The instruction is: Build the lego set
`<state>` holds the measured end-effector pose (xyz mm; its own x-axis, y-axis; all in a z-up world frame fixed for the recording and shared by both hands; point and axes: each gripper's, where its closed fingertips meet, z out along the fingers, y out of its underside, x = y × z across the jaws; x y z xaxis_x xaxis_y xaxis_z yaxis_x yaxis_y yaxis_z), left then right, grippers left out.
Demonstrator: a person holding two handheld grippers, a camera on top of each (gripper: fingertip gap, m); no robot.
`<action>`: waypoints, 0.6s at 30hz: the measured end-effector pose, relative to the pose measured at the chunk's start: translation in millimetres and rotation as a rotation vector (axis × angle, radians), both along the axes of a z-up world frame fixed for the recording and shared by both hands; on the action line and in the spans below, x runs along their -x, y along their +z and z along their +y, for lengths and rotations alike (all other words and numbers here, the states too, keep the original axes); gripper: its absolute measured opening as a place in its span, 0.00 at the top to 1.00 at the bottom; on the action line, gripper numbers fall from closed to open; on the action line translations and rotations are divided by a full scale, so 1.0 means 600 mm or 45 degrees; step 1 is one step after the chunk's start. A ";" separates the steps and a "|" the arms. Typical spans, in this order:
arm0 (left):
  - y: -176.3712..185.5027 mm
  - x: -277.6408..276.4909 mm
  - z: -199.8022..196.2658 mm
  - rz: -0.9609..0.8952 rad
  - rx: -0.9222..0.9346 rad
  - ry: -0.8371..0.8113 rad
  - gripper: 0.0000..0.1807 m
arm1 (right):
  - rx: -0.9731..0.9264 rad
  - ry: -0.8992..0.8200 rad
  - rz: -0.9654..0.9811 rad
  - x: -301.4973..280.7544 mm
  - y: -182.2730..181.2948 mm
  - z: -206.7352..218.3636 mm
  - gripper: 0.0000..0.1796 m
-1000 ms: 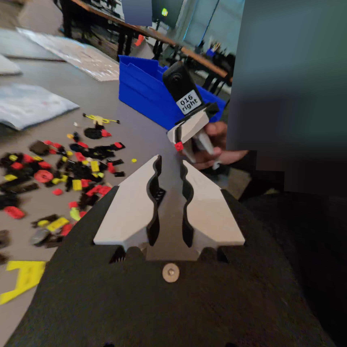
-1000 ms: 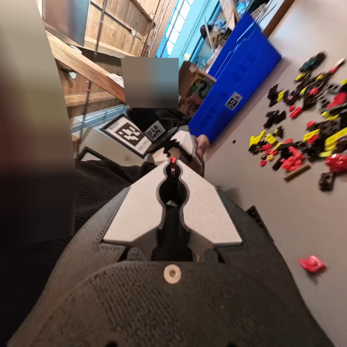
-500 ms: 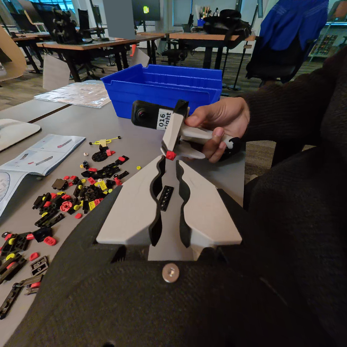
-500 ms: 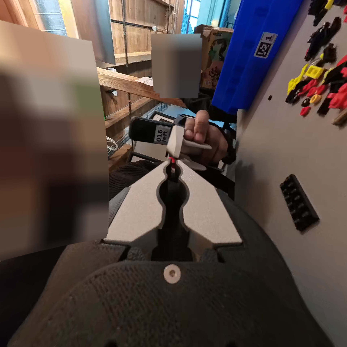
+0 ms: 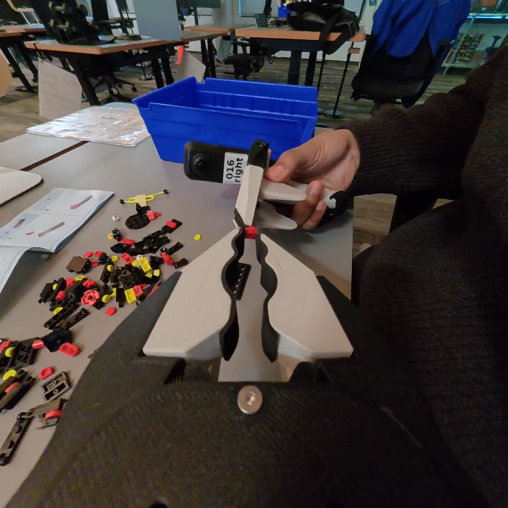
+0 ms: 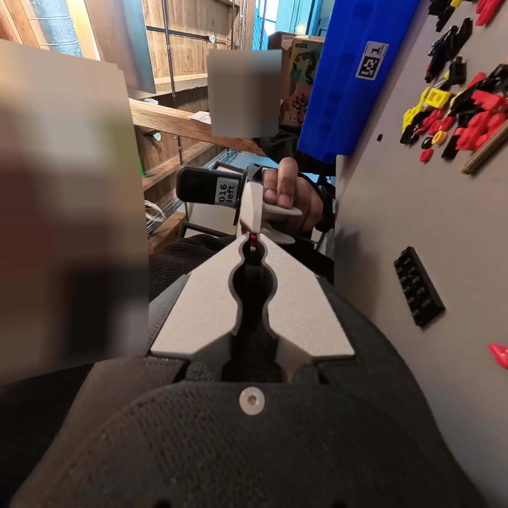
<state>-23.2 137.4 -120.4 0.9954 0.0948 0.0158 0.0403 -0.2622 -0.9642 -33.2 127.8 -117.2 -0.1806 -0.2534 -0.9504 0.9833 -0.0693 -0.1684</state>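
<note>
My right gripper [image 6: 251,242] is shut on a small red Lego piece [image 6: 252,244] and holds it in the air by the table's near edge. In the left wrist view the right gripper [image 5: 243,225] points down with the red piece [image 5: 250,232] at its tips. My left gripper [image 5: 248,237] faces it with its jaws a narrow gap apart, and the red piece sits right between its tips. A black studded plate [image 5: 240,280] lies on the grey table below, also seen in the right wrist view [image 6: 417,286].
A pile of loose black, red and yellow pieces [image 5: 123,275] covers the table to the left. A blue bin [image 5: 228,118] stands behind the grippers. An instruction booklet [image 5: 52,217] lies at far left. The table edge [image 5: 352,247] runs close on the right.
Both grippers swung upright and came tip to tip. The red piece in the right gripper moved in between the left gripper's tips, and the left jaws narrowed.
</note>
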 end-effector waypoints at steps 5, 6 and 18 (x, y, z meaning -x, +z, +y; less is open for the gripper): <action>-0.009 0.018 -0.003 -0.136 0.016 0.055 0.98 | -0.172 -0.114 0.174 0.022 -0.011 0.015 0.95; -0.011 0.020 -0.004 -0.176 0.020 0.059 0.98 | -0.221 -0.128 0.262 0.025 -0.008 0.017 0.95; -0.010 0.005 -0.006 -0.675 -0.032 -0.081 0.98 | -1.061 -0.131 1.828 0.001 -0.023 -0.005 0.95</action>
